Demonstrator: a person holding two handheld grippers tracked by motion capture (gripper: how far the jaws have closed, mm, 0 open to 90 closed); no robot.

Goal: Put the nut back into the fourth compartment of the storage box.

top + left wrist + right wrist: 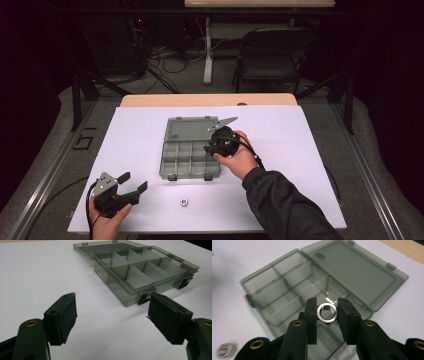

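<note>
Now, right hand-held gripper [327,312] clamped on steel nut [326,312], nut pinched between pads, above open compartment box [287,290], left hand-held gripper [112,315] jaws apart.

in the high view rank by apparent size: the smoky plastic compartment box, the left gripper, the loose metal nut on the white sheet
1. smoky clear plastic compartment box, lid open
2. black left gripper, nearer the camera, yet plainly smaller
3. loose silver metal hex nut, by far the smallest

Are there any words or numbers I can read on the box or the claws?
None can be read. The open lid of the clear grey box has a small moulded mark near its corner, too small and blurred to read. The nut and the claws carry no writing.
</note>
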